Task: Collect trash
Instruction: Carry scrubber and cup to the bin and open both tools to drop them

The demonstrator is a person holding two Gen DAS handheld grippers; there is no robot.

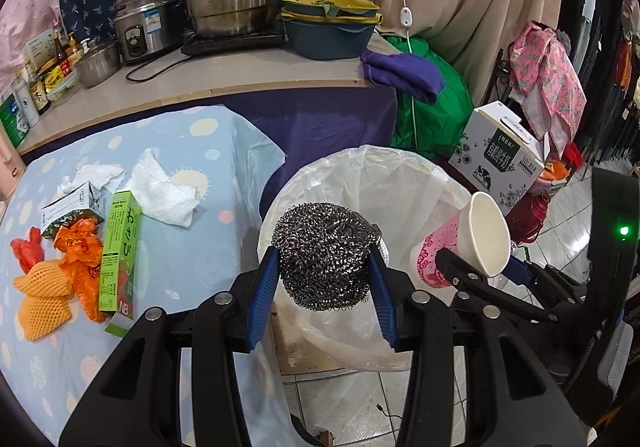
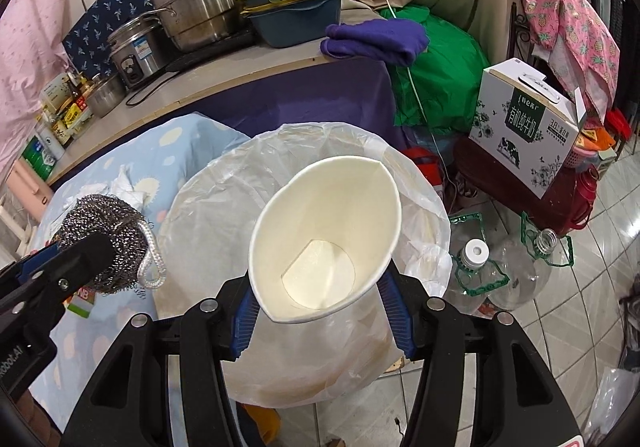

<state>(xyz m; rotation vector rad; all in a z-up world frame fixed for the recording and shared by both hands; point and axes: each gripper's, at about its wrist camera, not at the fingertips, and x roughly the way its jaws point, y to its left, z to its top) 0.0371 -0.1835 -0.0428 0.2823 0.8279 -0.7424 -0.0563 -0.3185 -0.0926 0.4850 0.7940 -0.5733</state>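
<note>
The left hand-held gripper (image 1: 326,271) clamped a steel scourer (image 1: 325,253) over the lined bin's rim (image 1: 400,155), beside the tabletop (image 1: 224,151) edge. The right hand-held gripper (image 2: 320,303) pinched a squashed paper cup (image 2: 324,235) above the bin's open mouth, whose bottom was hidden.

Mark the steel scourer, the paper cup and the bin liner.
steel scourer (image 1: 326,253), left wrist view, middle of the wire ball.
paper cup (image 2: 320,223), right wrist view, white inner wall.
bin liner (image 2: 208,215), right wrist view, bare plastic left of the cup.
</note>
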